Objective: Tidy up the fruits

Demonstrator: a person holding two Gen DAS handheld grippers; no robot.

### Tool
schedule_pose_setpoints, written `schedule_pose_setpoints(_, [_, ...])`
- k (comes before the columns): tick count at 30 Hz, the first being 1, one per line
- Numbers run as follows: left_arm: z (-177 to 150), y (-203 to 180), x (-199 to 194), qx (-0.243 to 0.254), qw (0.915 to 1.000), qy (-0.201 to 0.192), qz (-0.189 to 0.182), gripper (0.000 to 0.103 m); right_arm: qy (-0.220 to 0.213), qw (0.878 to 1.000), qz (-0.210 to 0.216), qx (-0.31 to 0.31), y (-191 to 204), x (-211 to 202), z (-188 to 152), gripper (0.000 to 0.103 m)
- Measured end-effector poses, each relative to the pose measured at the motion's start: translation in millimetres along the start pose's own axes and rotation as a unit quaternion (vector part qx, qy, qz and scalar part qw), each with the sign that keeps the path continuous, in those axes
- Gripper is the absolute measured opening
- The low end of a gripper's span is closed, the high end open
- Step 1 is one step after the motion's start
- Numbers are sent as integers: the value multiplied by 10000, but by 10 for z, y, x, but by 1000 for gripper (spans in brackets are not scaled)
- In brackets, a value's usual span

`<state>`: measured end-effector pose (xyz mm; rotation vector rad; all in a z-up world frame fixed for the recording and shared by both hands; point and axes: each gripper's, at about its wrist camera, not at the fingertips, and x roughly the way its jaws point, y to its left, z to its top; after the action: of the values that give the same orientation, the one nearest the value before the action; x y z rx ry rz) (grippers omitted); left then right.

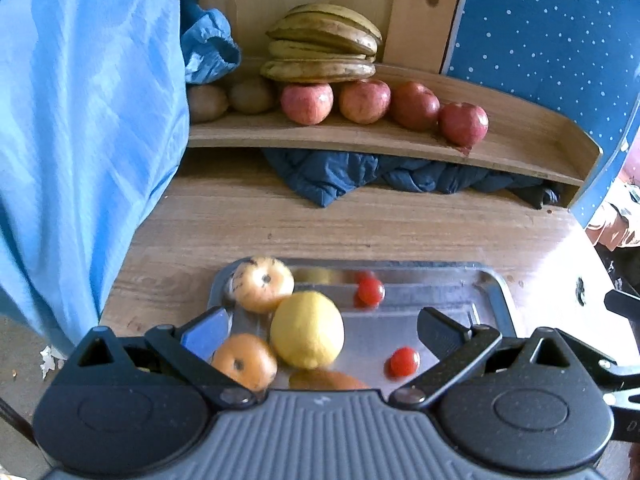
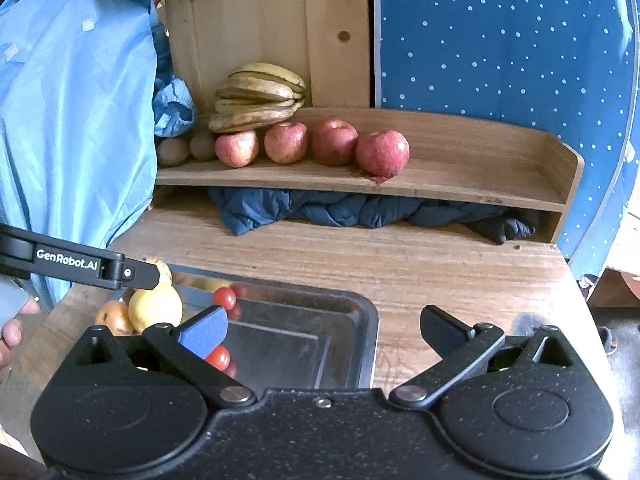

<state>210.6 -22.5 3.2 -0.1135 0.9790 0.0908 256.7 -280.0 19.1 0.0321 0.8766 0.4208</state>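
Note:
A metal tray [image 1: 490,286] on the wooden table holds a yellow lemon [image 1: 307,329], an orange [image 1: 245,364], another orange [image 1: 264,284] and two cherry tomatoes [image 1: 370,290]. My left gripper [image 1: 322,330] hangs open just above the tray, the lemon between its fingers but untouched. My right gripper [image 2: 324,328] stands open over the tray's right end [image 2: 366,320], holding nothing. On the wooden shelf [image 2: 460,196] behind sit several red apples [image 2: 382,152], a banana bunch [image 2: 260,96] and two kiwis [image 2: 173,151].
A light blue garment [image 1: 80,140] hangs along the left. A dark blue quilted cloth [image 1: 400,176] is stuffed under the shelf. A blue dotted panel [image 2: 500,40] stands at the back right. A hand [image 2: 16,328] holds the left gripper.

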Motion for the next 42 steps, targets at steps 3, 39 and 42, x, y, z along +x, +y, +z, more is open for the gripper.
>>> schedule_pose_setpoints(3, [-102, 13, -58, 15, 10000, 55, 63, 102, 37, 10000, 36, 17, 19, -61, -58, 102])
schedule_pose_setpoints(39, [-504, 895, -701, -207, 9993, -287, 97, 102, -557, 9963, -586, 276, 790, -447, -171, 102])
schedule_pose_setpoints(42, [-506, 943, -732, -83, 9993, -348, -70, 102, -611, 9953, -702, 265, 911, -530, -200, 102])
